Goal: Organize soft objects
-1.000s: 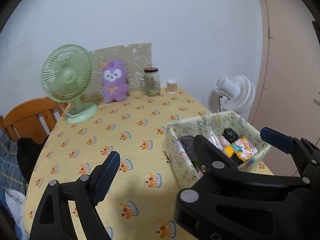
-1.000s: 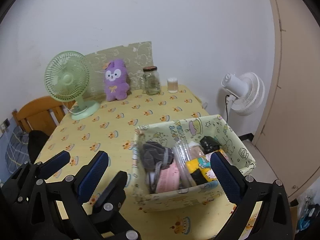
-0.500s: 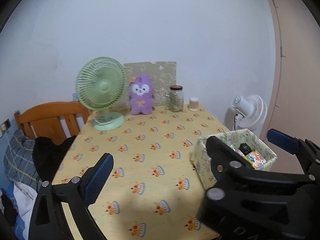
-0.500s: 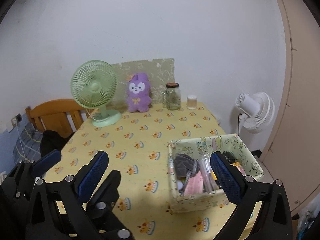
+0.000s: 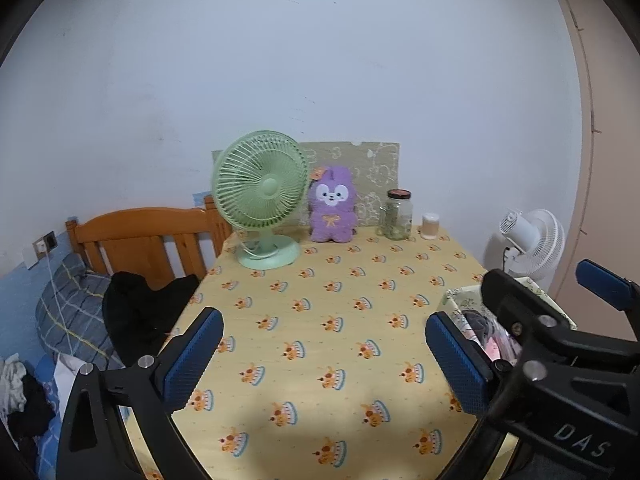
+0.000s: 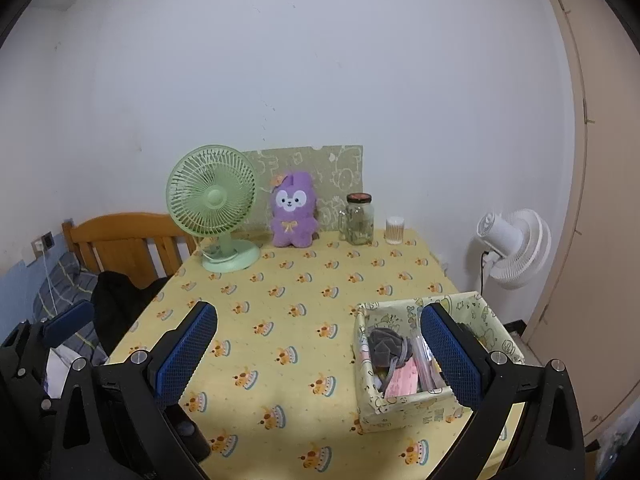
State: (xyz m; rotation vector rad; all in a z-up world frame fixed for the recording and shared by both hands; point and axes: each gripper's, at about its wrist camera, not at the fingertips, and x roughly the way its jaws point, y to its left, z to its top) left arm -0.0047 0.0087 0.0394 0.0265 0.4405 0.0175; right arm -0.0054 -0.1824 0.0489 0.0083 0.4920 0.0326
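Note:
A purple plush rabbit [image 5: 333, 210] [image 6: 292, 210] sits upright at the back of the yellow table [image 6: 300, 320], against a patterned board. A patterned fabric box [image 6: 404, 408] [image 5: 460, 296] stands at the table's front right. It holds a grey soft pouch [image 6: 386, 344], a pink item [image 6: 402, 380] and clear packets. My left gripper [image 5: 326, 360] hovers over the front of the table, its jaws opening with nothing between them. My right gripper [image 6: 320, 354] is open and empty, its right finger in front of the box.
A green desk fan [image 5: 260, 200] stands left of the plush, with a glass jar [image 5: 398, 214] and a small white container [image 5: 430, 226] to its right. A white floor fan [image 6: 514, 248] and a door are off to the right. A wooden headboard [image 5: 144, 236], black clothing and bedding lie to the left.
Both grippers have pulled back and risen, so the table and box look smaller and lower. The left gripper's jaws have spread wider. The box, plush and fan have not moved.

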